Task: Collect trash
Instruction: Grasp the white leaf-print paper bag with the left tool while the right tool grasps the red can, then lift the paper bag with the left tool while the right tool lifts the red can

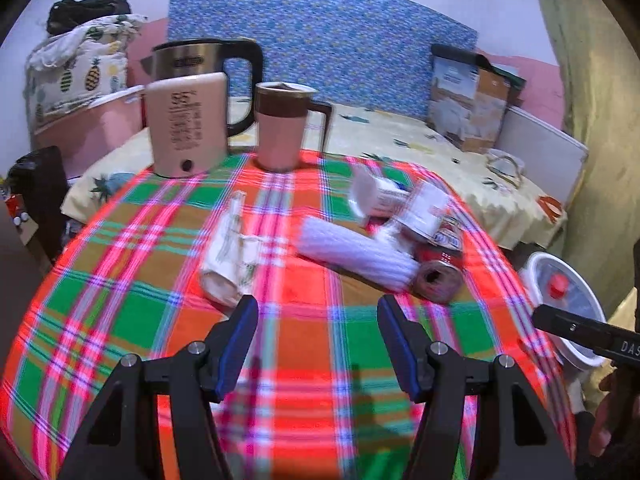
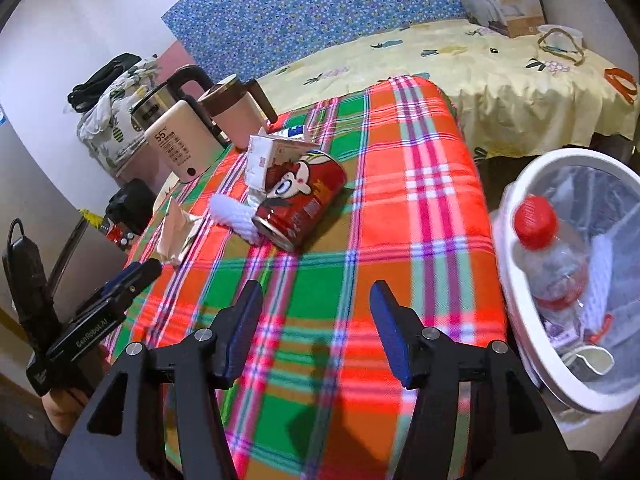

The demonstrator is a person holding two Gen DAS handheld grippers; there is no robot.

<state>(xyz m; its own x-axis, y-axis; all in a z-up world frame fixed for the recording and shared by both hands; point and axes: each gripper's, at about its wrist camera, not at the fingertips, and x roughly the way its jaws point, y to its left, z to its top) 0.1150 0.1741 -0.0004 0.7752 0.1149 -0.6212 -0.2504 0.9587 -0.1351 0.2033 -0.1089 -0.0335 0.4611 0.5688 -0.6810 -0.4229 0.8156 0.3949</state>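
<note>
Several pieces of trash lie on the plaid tablecloth [image 1: 168, 320]: a crumpled paper wrapper [image 1: 228, 256] [image 2: 176, 232], a white foam net sleeve [image 1: 356, 252] [image 2: 236, 216], a red can on its side [image 1: 438, 272] [image 2: 304, 200] and a white carton [image 1: 380, 196] [image 2: 268, 160]. My left gripper [image 1: 317, 302] hovers open and empty just short of the wrapper and the sleeve. My right gripper [image 2: 316, 286] is open and empty over bare cloth, nearer than the can. Beside the table's right edge stands a white bin [image 2: 560, 157] [image 1: 530, 268] holding a clear bottle with a red cap [image 2: 556, 264].
A beige kettle [image 1: 188, 128] and a brown-banded mug [image 1: 280, 128] stand at the table's far edge. Behind is a bed with a yellow sheet [image 1: 400, 132] and a cardboard box [image 1: 468, 100]. A dark bag and clutter sit left of the table.
</note>
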